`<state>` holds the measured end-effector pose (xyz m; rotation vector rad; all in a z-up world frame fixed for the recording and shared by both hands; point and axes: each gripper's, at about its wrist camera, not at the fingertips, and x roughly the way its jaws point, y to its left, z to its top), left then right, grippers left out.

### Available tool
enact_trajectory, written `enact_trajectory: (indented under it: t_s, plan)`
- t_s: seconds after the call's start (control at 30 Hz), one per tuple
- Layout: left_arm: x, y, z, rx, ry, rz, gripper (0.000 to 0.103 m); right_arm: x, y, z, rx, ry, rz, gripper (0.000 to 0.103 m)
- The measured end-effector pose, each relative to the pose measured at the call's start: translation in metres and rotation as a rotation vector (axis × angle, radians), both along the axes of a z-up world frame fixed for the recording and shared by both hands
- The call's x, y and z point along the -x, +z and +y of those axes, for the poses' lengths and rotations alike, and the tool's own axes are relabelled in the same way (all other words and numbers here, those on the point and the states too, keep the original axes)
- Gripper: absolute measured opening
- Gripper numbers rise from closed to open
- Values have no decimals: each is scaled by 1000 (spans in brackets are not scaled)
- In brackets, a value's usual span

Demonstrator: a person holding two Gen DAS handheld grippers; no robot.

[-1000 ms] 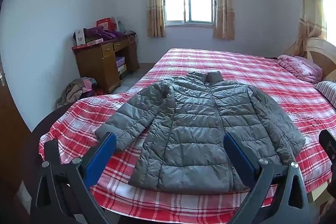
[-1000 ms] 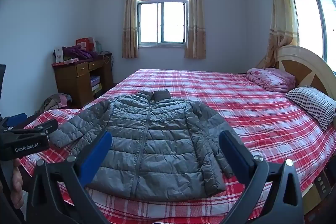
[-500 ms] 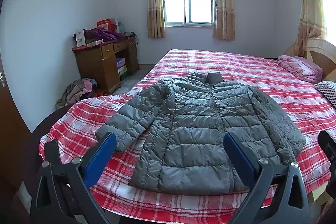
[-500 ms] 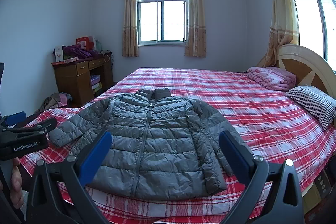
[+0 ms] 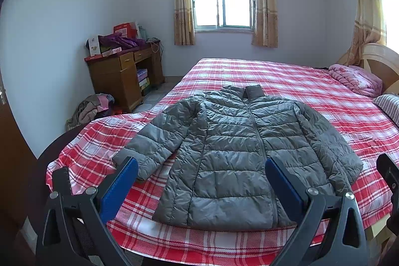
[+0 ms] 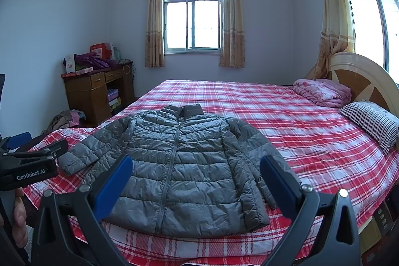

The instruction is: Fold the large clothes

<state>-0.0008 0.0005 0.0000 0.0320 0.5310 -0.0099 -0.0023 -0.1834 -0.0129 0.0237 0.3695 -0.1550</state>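
Note:
A grey quilted puffer jacket [image 5: 232,153] [image 6: 179,163] lies flat, front up and zipped, on the red plaid bed [image 5: 286,81] [image 6: 286,126], its hem toward the foot edge and both sleeves spread out. My left gripper [image 5: 201,173] hangs open in front of the hem, above the foot edge, holding nothing. My right gripper [image 6: 196,172] is open too, a little off the jacket's lower half and apart from it. In the right wrist view the left gripper's body [image 6: 27,166] shows at the left edge with a hand [image 6: 20,218] below it.
A wooden desk [image 5: 119,74] piled with boxes and purple cloth stands by the left wall, with a heap of clothes [image 5: 89,109] on the floor beside it. A pink folded quilt [image 6: 321,91] and a striped pillow [image 6: 371,121] lie by the headboard [image 6: 361,76].
Both views have shifted only slightly; the jacket lies as before and both grippers stay open.

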Motion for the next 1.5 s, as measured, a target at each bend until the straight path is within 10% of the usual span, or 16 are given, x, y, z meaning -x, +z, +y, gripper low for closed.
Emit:
enact_trajectory:
  t_s: [1.5]
  plan:
    - [-1,-2,-5,-8,-7,-1,102,0,-1,0,-3,-2,2,103]
